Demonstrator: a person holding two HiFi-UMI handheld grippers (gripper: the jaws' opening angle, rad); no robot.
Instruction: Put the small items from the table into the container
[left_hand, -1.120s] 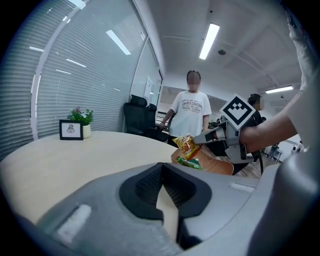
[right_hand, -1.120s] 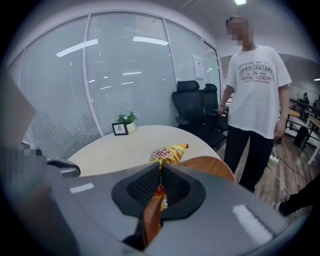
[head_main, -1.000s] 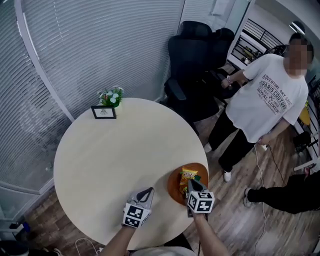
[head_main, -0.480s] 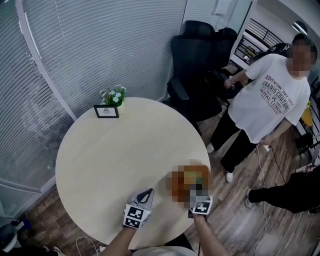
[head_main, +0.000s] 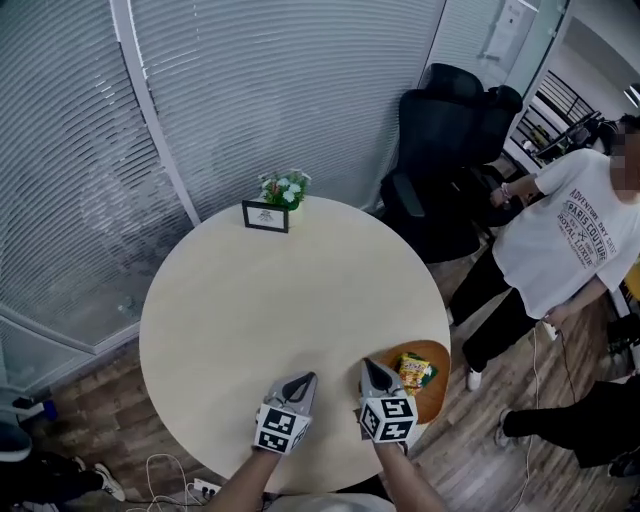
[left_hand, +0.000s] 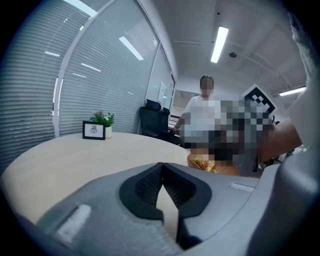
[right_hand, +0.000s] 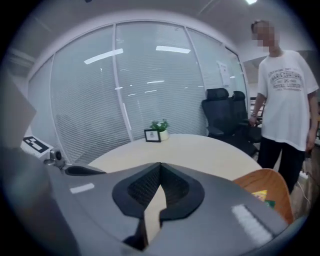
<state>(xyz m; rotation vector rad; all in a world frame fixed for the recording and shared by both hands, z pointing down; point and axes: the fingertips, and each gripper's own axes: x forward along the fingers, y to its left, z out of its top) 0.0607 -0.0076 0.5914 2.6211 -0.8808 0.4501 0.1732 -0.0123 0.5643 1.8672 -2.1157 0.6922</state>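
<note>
A brown wooden bowl (head_main: 432, 380) sits at the table's right front edge with a yellow snack packet (head_main: 413, 370) and a green item in it. My right gripper (head_main: 369, 366) is just left of the bowl, above the tabletop, shut and empty. My left gripper (head_main: 306, 379) hovers beside it further left, jaws together with nothing between them. In the left gripper view the bowl (left_hand: 227, 170) and packet (left_hand: 203, 164) lie ahead to the right of the left gripper (left_hand: 161, 165). In the right gripper view the bowl (right_hand: 265, 181) is at the lower right of the right gripper (right_hand: 160, 165).
The round beige table (head_main: 280, 290) carries a small framed picture (head_main: 265, 215) and a potted plant (head_main: 283, 187) at its far edge. A black office chair (head_main: 450, 160) stands behind it. A person in a white T-shirt (head_main: 570, 240) stands at the right; blinds cover the glass wall.
My right gripper has drawn back leftward from over the bowl and now sits beside it. The head view has swung, so the table appears further right. The left gripper shifted slightly.
</note>
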